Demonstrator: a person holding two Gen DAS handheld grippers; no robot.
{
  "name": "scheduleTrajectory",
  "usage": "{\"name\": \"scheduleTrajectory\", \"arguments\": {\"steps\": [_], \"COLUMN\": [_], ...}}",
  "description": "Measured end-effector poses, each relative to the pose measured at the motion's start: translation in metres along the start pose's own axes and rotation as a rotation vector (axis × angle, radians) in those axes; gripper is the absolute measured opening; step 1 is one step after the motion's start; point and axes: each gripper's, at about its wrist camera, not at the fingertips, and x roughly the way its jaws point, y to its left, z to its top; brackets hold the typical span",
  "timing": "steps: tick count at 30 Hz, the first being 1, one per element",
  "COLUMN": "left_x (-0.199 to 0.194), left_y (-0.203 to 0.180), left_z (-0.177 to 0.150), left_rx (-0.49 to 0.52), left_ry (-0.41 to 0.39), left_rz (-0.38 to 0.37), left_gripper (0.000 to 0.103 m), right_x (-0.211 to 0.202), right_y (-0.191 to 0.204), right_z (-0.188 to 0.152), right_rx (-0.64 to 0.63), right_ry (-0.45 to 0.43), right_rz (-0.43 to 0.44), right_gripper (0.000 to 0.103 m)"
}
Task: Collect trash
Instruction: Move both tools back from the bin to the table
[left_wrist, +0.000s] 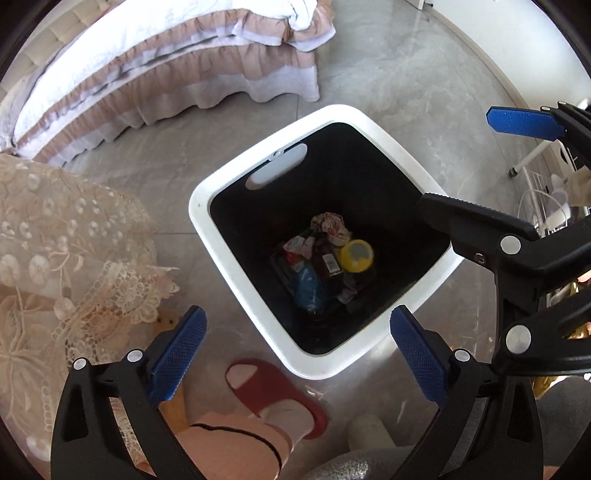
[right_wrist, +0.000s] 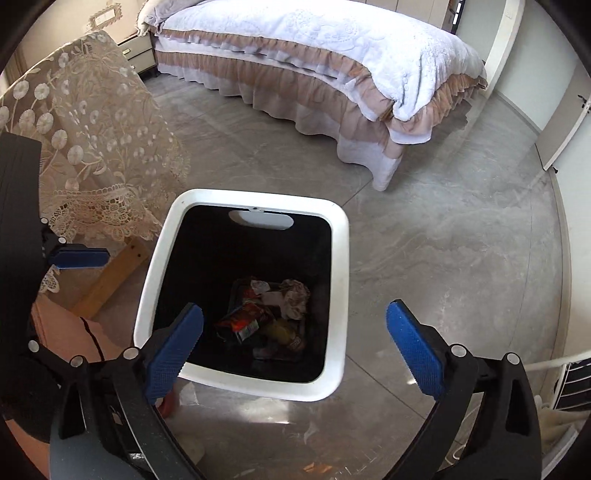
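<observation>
Left wrist: both claws (left_wrist: 297, 350) (right_wrist: 293, 343) gape above the trash-filled bin (left_wrist: 207, 206).

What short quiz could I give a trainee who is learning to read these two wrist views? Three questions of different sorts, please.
1. True or false: the left gripper holds a piece of trash.
2. Which is inside the white bin? A) slipper B) yellow-capped bottle C) pillow
3. What stands behind the bin, across the floor?

Key: 1 false, its jaws are open and empty; 2 B; 3 the bed.
</observation>
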Motion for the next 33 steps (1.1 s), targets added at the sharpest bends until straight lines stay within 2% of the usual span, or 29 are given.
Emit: {"name": "scheduleTrajectory", "arguments": {"steps": [6,12,18,23,33], "left_x": [-0.014,-0.052,-0.112,-0.158,-0.225], "left_y": [0.006,0.013,0.019,0.040,0.093], "left_z": [-0.004,-0.012,-0.027,-0.051,-0.113], "left_rx": [-0.032,-0.075,-0.107,-0.207,-0.392], "left_ry": [-0.031,-0.110,-0.245,-0.340,-0.448], "left_rz": [0.012,0.040,0.127,0.164,0.345], "left_gripper": [0.098,0.098,0.098,0.098,0.098], "right_x": [-0.014,-0.047,-0.096,-0.132,-0.182], "right_y": [-0.001,0.012,0.029,0.053,0.122], "right_z": [-0.001,0.005,0.014,0.022,0.042], "right_rx": [-0.003,-0.041,-0.069,-0.101,-0.192], "right_ry": [-0.049,-0.136,-0.272,-0.365,-0.501], "right_rz": [0.005,0.004,0.042,0.089,0.224], "right_gripper": [0.098,0.098,0.098,0.098,0.098]}}
